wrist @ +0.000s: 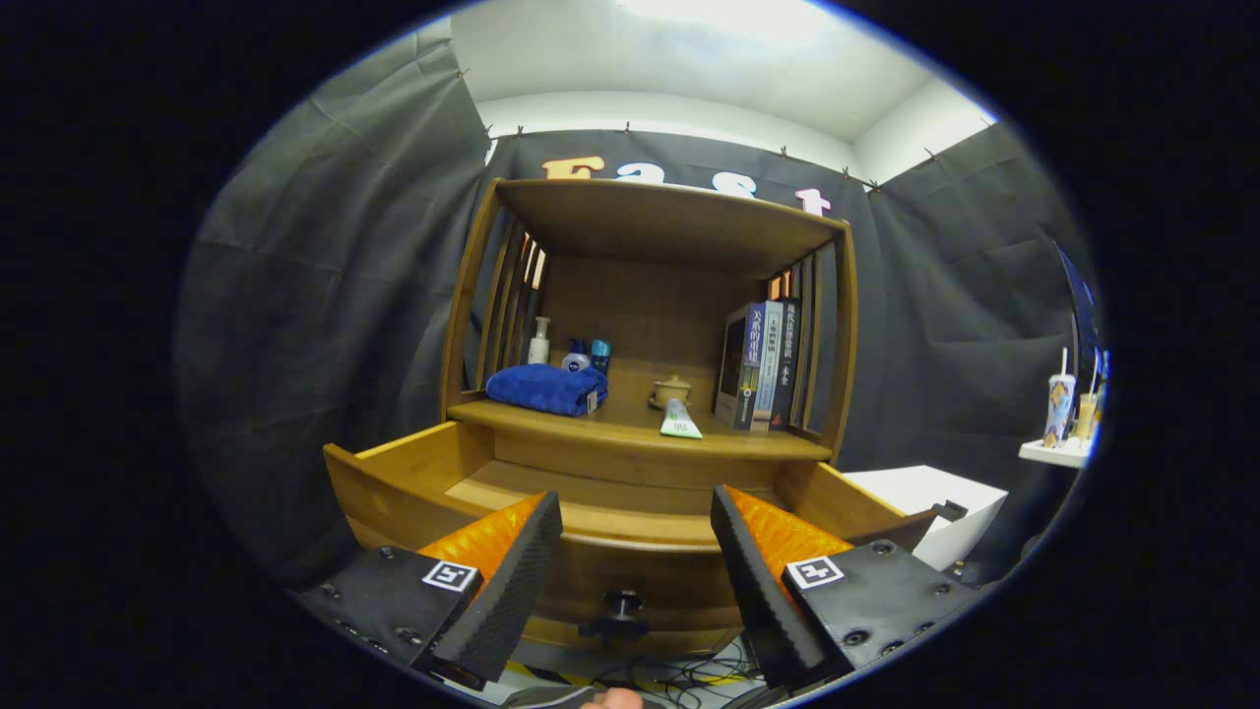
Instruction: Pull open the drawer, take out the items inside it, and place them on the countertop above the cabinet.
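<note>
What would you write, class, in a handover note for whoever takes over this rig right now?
Gripper: fingers open, holding nothing, just above the drawer front.
Drawer: pulled open; the part of its floor in view looks bare, the rest is hidden by the front.
Countertop: towel, bottles, small pot, tube and books stand there.
Done: drawer opened.
Left: check the drawer's near part, take out anything there.

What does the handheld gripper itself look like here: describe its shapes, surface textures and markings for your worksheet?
The gripper has two wedge-shaped fingers with finely ribbed, textured faces. Each finger is mounted on a flat matte-black plate fastened with round screws. Each plate carries a small square black-and-white marker tag. The fingers stand apart, with nothing between them.
</note>
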`<action>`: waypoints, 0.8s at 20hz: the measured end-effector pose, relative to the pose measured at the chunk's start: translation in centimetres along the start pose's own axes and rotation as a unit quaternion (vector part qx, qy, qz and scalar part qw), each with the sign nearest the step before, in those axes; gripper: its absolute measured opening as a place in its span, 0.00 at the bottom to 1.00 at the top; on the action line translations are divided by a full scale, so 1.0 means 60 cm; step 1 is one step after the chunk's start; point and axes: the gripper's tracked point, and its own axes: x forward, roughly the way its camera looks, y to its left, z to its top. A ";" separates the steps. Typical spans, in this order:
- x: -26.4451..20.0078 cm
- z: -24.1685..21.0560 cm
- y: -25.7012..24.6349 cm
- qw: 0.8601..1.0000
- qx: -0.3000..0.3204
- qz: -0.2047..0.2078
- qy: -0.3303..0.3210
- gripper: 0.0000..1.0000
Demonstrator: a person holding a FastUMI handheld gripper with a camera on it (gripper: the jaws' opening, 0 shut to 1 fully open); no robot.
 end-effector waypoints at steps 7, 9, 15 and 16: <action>0.024 -0.091 0.013 0.998 0.020 0.012 0.050 0.98; 0.025 -0.090 0.005 0.999 0.018 0.000 0.043 0.98; 0.045 -0.091 0.004 0.999 0.010 -0.012 0.047 0.99; 0.052 -0.091 0.002 0.999 0.017 -0.009 0.050 0.99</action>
